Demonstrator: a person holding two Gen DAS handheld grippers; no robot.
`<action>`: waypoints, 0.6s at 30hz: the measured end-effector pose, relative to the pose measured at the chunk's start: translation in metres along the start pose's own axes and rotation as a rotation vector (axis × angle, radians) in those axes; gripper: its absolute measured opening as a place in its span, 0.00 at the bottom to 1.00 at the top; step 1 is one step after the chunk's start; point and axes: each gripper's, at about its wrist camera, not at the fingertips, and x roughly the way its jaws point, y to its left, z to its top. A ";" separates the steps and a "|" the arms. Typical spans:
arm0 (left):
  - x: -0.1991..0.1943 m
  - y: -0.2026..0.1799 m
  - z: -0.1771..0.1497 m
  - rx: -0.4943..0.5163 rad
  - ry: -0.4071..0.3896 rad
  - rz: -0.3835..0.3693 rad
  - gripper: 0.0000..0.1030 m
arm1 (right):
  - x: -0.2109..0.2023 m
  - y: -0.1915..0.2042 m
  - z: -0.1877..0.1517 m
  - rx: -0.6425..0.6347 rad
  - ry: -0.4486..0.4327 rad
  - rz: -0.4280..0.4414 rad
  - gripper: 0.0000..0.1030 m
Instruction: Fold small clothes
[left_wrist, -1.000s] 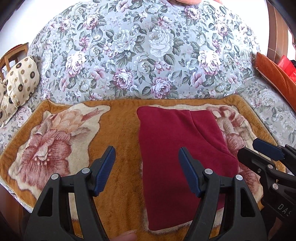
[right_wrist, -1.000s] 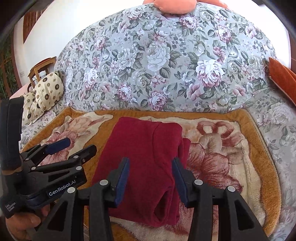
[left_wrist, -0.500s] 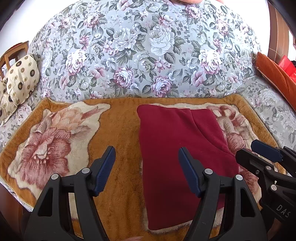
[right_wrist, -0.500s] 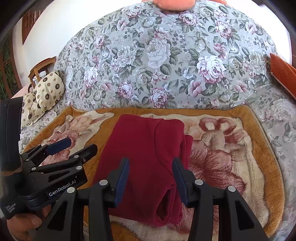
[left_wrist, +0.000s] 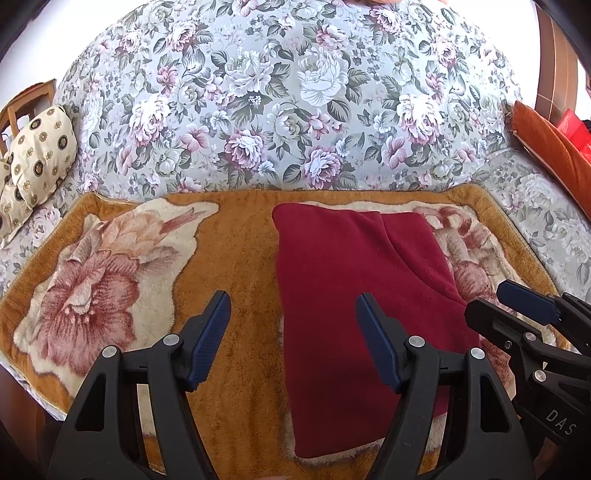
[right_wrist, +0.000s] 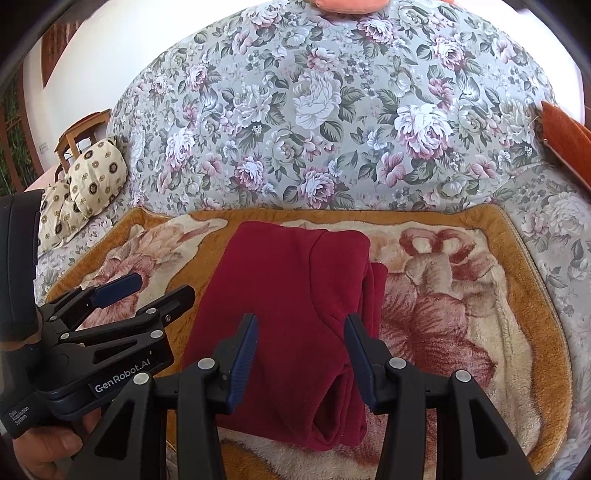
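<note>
A dark red garment lies folded into a long rectangle on the orange flowered blanket; it also shows in the right wrist view, with stacked layers along its right edge. My left gripper is open and empty, above the garment's left edge near its front. My right gripper is open and empty, above the garment's front right part. Each gripper shows in the other's view: the right gripper at the right, the left gripper at the left.
The blanket covers a sofa seat with a floral backrest. A cream patterned cushion lies at the left, an orange cushion at the right. A wooden chair stands behind the left end.
Both grippers have drifted slightly back and up from the garment. The garment has not moved, and both stay open.
</note>
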 end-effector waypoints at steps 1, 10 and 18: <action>0.000 0.000 0.000 0.000 0.001 -0.001 0.69 | 0.000 0.000 0.000 0.002 0.002 0.001 0.45; 0.003 -0.002 0.001 0.002 0.003 0.000 0.69 | 0.003 -0.001 0.000 -0.002 0.009 0.002 0.45; 0.002 0.000 0.002 0.008 -0.026 -0.003 0.69 | 0.007 0.001 0.001 -0.006 0.017 0.004 0.45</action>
